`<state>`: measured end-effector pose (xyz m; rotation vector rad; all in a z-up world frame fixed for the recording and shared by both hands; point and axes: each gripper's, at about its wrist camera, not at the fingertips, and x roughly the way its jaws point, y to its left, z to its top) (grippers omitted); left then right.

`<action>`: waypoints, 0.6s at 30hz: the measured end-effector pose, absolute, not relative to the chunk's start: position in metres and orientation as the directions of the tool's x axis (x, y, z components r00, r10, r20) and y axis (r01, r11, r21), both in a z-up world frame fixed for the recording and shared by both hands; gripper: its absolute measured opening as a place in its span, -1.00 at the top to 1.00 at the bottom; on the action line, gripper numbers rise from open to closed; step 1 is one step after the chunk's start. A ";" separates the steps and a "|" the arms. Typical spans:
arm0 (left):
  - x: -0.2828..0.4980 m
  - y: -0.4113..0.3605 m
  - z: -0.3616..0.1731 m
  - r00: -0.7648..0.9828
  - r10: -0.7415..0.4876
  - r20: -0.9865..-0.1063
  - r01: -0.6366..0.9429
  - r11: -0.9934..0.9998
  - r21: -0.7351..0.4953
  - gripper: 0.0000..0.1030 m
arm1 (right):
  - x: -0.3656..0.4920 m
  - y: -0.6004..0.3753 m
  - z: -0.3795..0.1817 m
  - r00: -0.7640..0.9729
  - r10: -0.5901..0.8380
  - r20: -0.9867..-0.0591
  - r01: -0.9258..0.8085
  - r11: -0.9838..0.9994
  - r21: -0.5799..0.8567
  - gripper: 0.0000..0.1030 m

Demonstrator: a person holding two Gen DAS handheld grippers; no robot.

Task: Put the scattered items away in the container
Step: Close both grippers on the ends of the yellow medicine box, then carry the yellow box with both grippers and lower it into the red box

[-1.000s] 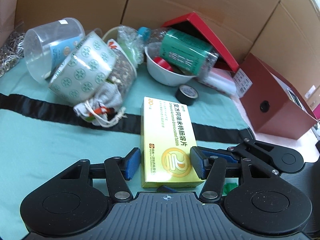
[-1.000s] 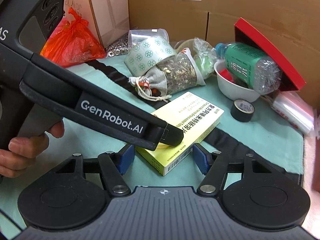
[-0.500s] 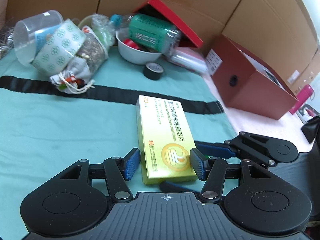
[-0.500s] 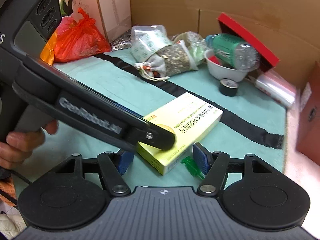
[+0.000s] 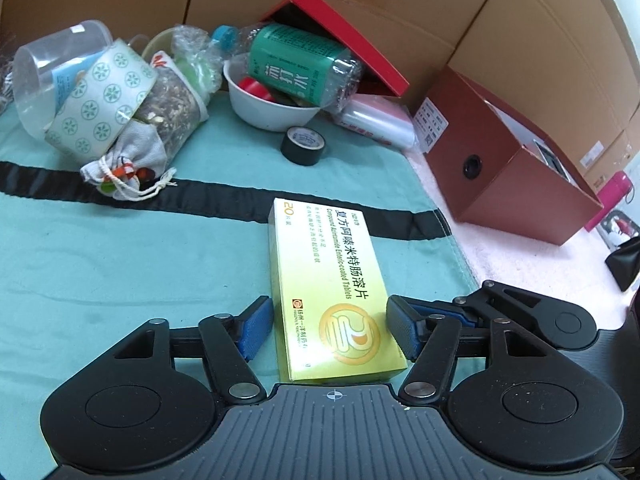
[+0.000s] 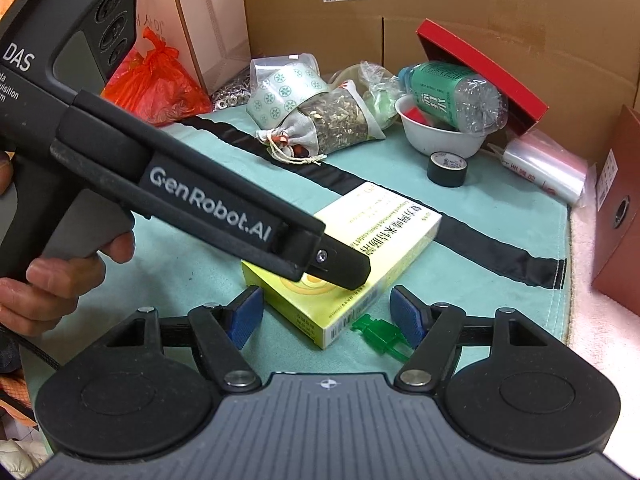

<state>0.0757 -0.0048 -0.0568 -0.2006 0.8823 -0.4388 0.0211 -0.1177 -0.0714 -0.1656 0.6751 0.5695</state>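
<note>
The yellow medicine box (image 5: 336,300) lies flat on the teal cloth (image 5: 120,264), its far end across the cloth's black stripe (image 5: 224,196). Its top reads "20" at the far corner, a line of Chinese characters, and "Compound Azintamide Enteric-coated Tablets"; a gold round emblem sits at the near end, and a barcode shows on the near end face in the right wrist view.

The left gripper (image 5: 330,330) straddles the near end of the box, blue pads (image 5: 256,326) spread, close beside its long sides with a slim gap showing on each. Its black body carries "GenRobot.AI" and "DAS", and a hand (image 6: 52,280) holds its grip.

The right gripper (image 6: 326,316) has its jaws opening; the near corner of the box lies between the pads without touching, and a small green plastic clip (image 6: 380,336) lies just beside that corner.

Beyond the box stand a black tape roll (image 5: 303,145), then a white bowl (image 5: 268,110) with a green-labelled bottle (image 5: 300,66) resting on it. The brown open box (image 5: 512,172) sits to the right, off the cloth.
</note>
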 end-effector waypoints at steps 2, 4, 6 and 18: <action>0.076 -0.006 -0.057 0.554 -0.446 -0.703 0.286 0.895 -0.342 -0.35 | 0.022 -0.116 -0.072 0.636 0.446 -0.630 -0.552 0.833 0.033 -0.47; 0.076 -0.007 -0.056 0.556 -0.437 -0.707 0.285 0.899 -0.332 -0.35 | 0.022 -0.116 -0.072 0.639 0.445 -0.628 -0.553 0.833 0.028 -0.46; 0.074 -0.010 -0.055 0.560 -0.425 -0.711 0.282 0.905 -0.319 -0.26 | 0.020 -0.117 -0.072 0.640 0.445 -0.626 -0.553 0.833 0.025 -0.44; 0.060 -0.058 -0.013 0.616 -0.435 -0.657 0.351 0.898 -0.266 -0.12 | -0.004 -0.154 -0.042 0.732 0.401 -0.550 -0.491 0.871 -0.018 -0.44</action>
